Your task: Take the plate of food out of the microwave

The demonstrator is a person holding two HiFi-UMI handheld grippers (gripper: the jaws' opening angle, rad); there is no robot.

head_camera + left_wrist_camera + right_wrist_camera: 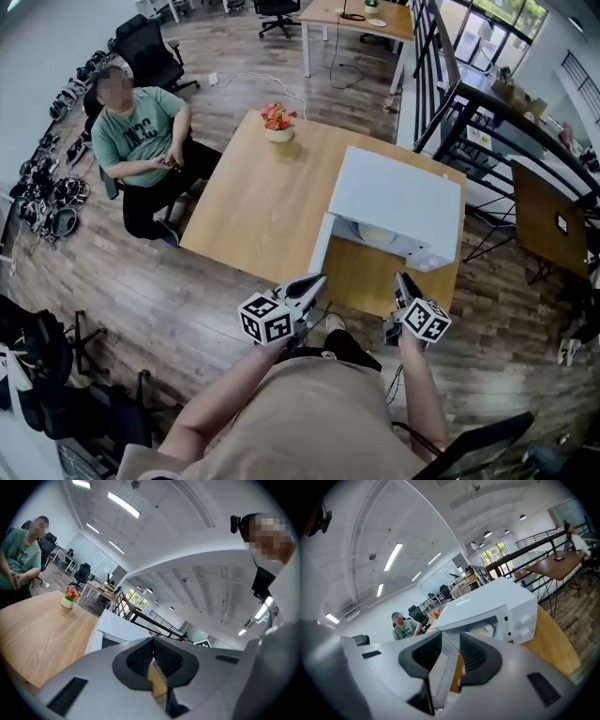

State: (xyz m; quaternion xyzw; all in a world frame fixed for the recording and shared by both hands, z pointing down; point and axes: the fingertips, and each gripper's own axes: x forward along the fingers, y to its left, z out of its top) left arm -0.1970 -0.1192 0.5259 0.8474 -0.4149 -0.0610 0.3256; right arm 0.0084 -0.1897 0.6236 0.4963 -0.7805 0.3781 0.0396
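Note:
A white microwave (394,202) stands on the right part of a wooden table (253,197). Its door (321,246) is swung open to the left. Inside lies a pale plate of food (375,234), which the right gripper view also shows (483,630). My left gripper (317,279) hovers at the table's near edge, just in front of the open door. Its jaws are shut with nothing between them (152,641). My right gripper (401,277) is at the near edge in front of the microwave's right half. It is open by a narrow gap (451,637), and the door edge (443,667) shows beyond that gap.
A small pot of flowers (278,122) sits at the table's far side. A person (141,141) sits on a chair left of the table. A black stair railing (469,103) and a second wooden table (548,220) stand to the right.

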